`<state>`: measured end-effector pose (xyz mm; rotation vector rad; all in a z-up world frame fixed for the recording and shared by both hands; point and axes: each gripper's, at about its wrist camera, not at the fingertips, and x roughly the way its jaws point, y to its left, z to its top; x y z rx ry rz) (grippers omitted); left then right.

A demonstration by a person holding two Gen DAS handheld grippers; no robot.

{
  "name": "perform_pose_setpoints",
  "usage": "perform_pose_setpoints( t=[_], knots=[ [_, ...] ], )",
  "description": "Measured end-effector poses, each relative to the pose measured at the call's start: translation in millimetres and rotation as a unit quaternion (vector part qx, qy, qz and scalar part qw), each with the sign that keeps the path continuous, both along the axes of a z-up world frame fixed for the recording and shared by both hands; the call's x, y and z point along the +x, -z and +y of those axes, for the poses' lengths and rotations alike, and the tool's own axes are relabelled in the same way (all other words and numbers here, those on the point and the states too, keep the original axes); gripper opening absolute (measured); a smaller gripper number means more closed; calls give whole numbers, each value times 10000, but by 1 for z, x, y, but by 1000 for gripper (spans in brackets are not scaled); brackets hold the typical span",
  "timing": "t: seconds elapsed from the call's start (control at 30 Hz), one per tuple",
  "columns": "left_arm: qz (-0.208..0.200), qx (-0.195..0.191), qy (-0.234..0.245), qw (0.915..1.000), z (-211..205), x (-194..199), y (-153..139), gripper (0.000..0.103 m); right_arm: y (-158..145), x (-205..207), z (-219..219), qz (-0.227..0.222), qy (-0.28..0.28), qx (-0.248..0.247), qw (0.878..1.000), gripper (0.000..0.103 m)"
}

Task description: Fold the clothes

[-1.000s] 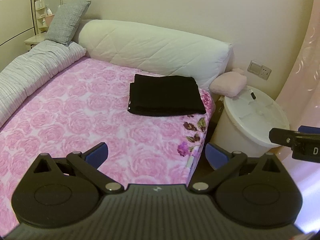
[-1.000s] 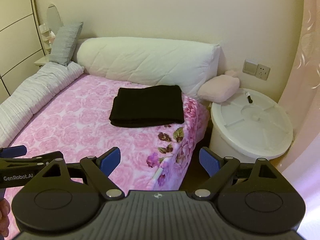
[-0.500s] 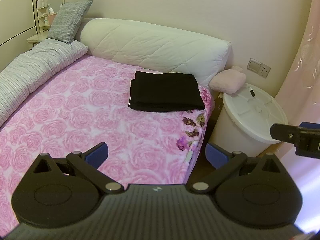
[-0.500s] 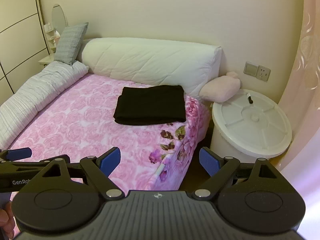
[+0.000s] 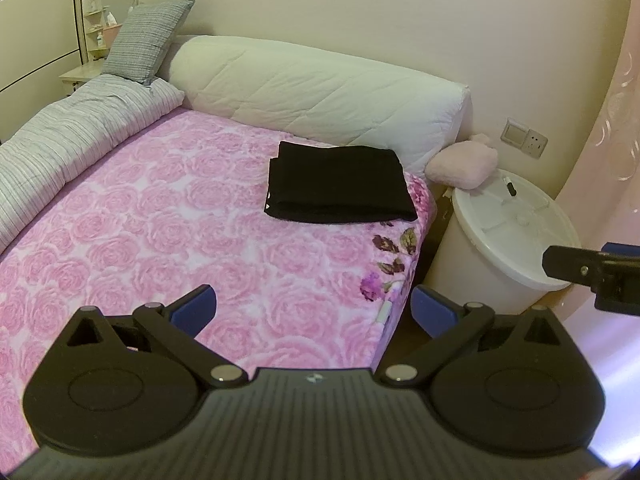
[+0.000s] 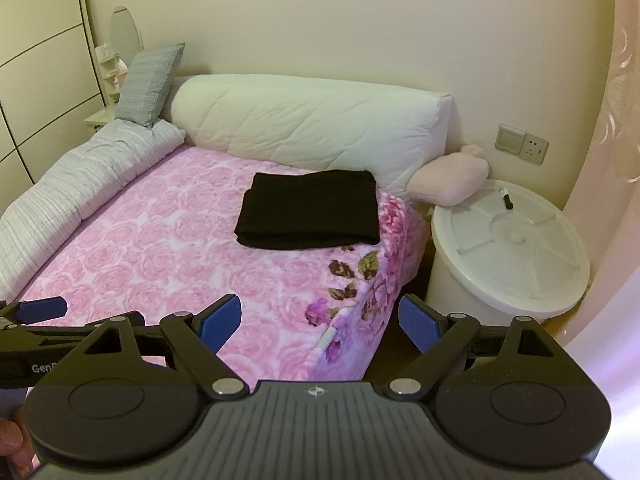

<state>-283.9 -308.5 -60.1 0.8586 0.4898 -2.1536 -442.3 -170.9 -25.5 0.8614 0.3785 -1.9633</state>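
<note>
A folded black garment [image 5: 340, 184] lies flat on the bed [image 5: 168, 248], near the bed's right edge and just in front of the long white quilted bolster [image 5: 320, 92] at its head. Nothing lies between the garment and either hand-held gripper. Left of the garment a striped grey duvet [image 5: 72, 132] runs along the bed's far side, a grey cushion [image 5: 148, 40] propped above it. Right of the garment a pink plush pillow [image 6: 450, 182] rests against a white lidded bin [image 6: 508, 252], which carries a small dark marker [image 6: 507, 200]. Behind the bin are a wall socket [image 6: 522, 144] and a pink curtain [image 6: 624, 160]. The left hand-held gripper [image 5: 314, 308] and right hand-held gripper [image 6: 320, 322] both hang well short of the garment, fingers spread apart, holding nothing
</note>
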Motion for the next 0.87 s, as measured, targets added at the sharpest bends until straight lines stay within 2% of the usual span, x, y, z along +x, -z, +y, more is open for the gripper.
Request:
perform_pose_setpoints(
  t=[0.87],
  knots=[
    [37, 3, -118, 9999, -9, 8, 4, 102, 4, 9, -9, -45, -39, 51, 10000, 88]
  ],
)
